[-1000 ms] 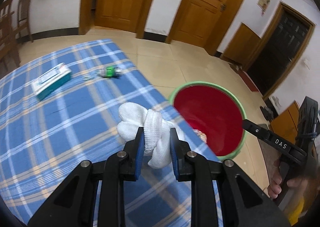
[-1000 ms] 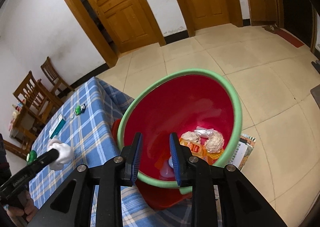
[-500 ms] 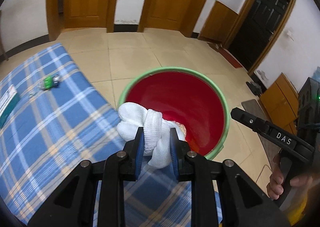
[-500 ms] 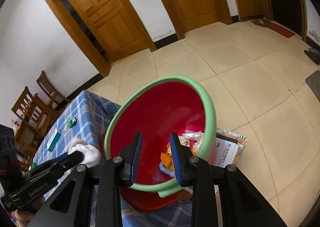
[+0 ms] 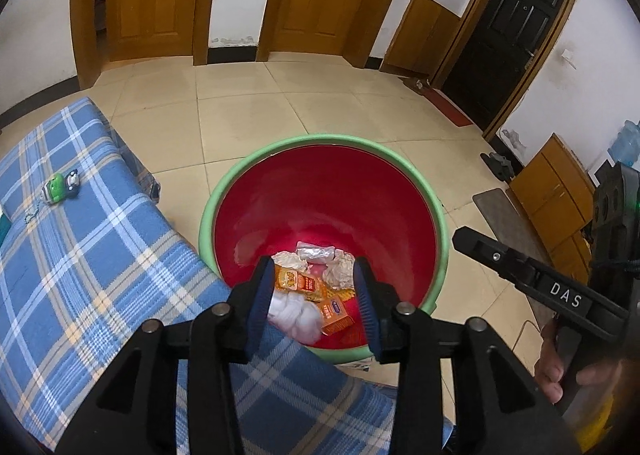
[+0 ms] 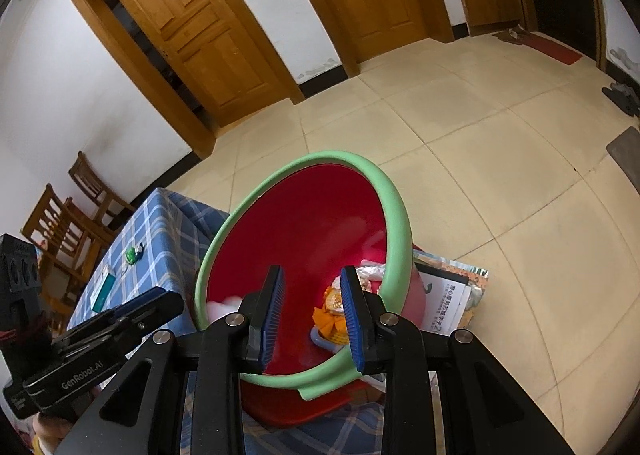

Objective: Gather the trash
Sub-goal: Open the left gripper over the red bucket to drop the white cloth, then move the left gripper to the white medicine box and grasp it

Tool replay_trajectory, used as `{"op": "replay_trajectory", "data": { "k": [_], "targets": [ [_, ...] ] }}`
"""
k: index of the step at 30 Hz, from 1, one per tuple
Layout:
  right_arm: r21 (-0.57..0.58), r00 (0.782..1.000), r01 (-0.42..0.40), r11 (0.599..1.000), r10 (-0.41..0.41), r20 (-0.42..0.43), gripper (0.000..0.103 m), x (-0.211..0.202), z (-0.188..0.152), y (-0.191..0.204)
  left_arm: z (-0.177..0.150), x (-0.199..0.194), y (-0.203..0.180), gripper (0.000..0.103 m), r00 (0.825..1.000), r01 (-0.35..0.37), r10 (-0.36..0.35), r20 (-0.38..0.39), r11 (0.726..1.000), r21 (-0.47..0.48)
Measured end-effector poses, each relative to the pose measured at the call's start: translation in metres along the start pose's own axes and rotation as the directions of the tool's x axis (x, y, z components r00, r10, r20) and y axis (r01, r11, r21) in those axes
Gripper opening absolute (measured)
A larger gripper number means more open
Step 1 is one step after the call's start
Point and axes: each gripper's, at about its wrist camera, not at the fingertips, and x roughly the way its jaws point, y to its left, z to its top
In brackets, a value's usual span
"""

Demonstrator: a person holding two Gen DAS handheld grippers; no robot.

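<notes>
Left wrist view looks straight down into the red plastic bin with the pale green rim (image 5: 434, 215), which stands on the floor hard against the edge of the counter draped in a blue-and-white checked cloth (image 5: 92, 255). The left gripper (image 5: 314, 287) hangs over the bin's near side with its jaws opening and nothing pressed between the pads; the white crumpled cloth wad (image 5: 294, 313) lies below them inside the bin, at its near side beside the orange snack packets (image 5: 298, 282), a small orange carton (image 5: 336, 315), balls of crumpled paper (image 5: 340, 271) and a silvery foil wrapper (image 5: 315, 251). So this piece looks delivered, and the bin already holds a fair heap. In the right wrist view the right gripper (image 6: 312, 309) hovers over the bin's near rim with its blue pads set a narrow gap apart and nothing between them, as far as I can see; the person's hand (image 5: 560, 367) on its handle shows at the edge of the left view. What is left, judging from the counter: a small green-and-white toy-like object (image 5: 60, 187) lies far back on the cloth, and a flat teal-and-white packet (image 6: 102, 289) rests further along. Whether either counts as trash I cannot tell. If they do, the job is well along but not finished, and both hands are free to go back for them.
</notes>
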Motion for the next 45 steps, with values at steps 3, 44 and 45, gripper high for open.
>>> {"op": "replay_trajectory", "data": {
  "k": [3,44,45],
  "targets": [
    [0.000,1.000,-0.001,1.000,0.001,-0.001,0.029,0.000,0.000,0.000,0.001,-0.002,0.004,0.041,1.000,-0.012,0.012,0.003,1.000,-0.006],
    [-0.085,0.998,0.021,0.996,-0.026,-0.055,0.049,0.017,-0.002,0.051,0.010,-0.070,0.256,0.074,0.871,-0.490,0.488,-0.055,0.853,-0.180],
    [-0.087,0.998,0.022,0.996,-0.027,-0.056,0.049,0.018,-0.002,0.054,0.010,-0.067,0.262,0.074,0.871,-0.490,0.486,-0.067,0.855,-0.172]
  ]
}}
